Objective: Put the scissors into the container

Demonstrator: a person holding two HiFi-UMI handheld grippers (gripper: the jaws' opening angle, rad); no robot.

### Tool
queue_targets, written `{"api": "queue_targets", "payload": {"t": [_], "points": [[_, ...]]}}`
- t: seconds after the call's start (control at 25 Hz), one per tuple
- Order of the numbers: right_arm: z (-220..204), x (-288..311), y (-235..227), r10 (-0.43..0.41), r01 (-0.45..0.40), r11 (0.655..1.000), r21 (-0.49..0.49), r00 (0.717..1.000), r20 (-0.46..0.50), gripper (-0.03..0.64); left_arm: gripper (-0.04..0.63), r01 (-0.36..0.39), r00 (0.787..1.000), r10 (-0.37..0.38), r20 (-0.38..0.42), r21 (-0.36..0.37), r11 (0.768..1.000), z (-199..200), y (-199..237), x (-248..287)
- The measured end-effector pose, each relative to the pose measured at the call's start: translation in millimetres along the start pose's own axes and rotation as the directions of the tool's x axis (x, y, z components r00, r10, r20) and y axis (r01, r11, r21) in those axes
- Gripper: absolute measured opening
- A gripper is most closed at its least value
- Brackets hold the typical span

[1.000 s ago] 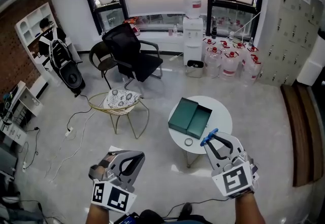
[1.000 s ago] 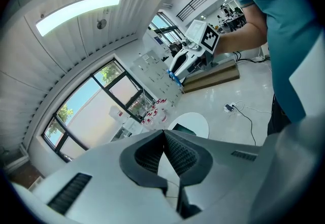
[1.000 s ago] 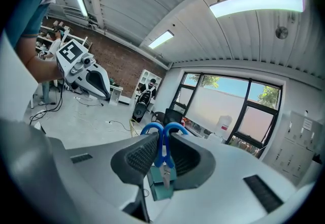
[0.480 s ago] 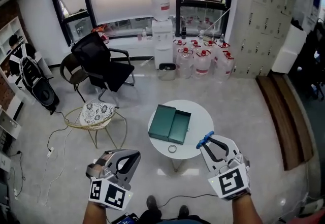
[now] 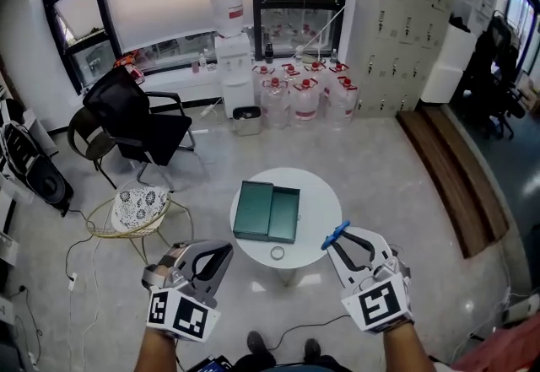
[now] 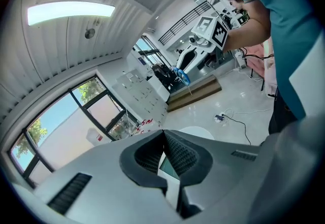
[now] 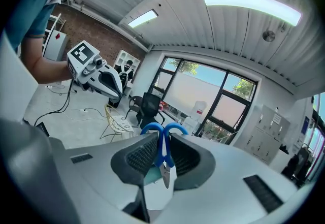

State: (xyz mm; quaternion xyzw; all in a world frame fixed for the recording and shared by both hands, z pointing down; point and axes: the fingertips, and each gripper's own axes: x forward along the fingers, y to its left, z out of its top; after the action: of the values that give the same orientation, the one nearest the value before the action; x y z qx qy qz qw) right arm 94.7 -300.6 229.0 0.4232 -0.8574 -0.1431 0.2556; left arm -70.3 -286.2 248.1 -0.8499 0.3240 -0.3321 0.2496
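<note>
Nearest me, my left claw (image 5: 221,254) is closed with nothing in it. To its right, my right claw (image 5: 337,240) grips the scissors (image 7: 161,153) between its pads, blue handles pointing away from me. Just beyond both claws, a round white table (image 5: 319,193) holds the green container (image 5: 268,212), apart from the scissors. Farther off, water jugs (image 5: 291,100) stand below the window.

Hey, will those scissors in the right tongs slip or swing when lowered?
Probably stiff: the scissors look like metal blades with blue plastic handles. They might pivot, since the right tongs pinch them just below the handle loops, blade tip free. Likely light, being slim.
</note>
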Motion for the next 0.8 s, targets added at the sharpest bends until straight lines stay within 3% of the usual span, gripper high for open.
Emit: {"api": "queue_targets", "payload": {"t": [0.8], "points": [[-9, 106, 7, 0.001, -0.001, 1.000, -0.005, 0.999, -0.037, 0.095, 0.018, 0.050, 0.998, -0.050, 0.030, -0.008, 0.999, -73, 49, 60]]}}
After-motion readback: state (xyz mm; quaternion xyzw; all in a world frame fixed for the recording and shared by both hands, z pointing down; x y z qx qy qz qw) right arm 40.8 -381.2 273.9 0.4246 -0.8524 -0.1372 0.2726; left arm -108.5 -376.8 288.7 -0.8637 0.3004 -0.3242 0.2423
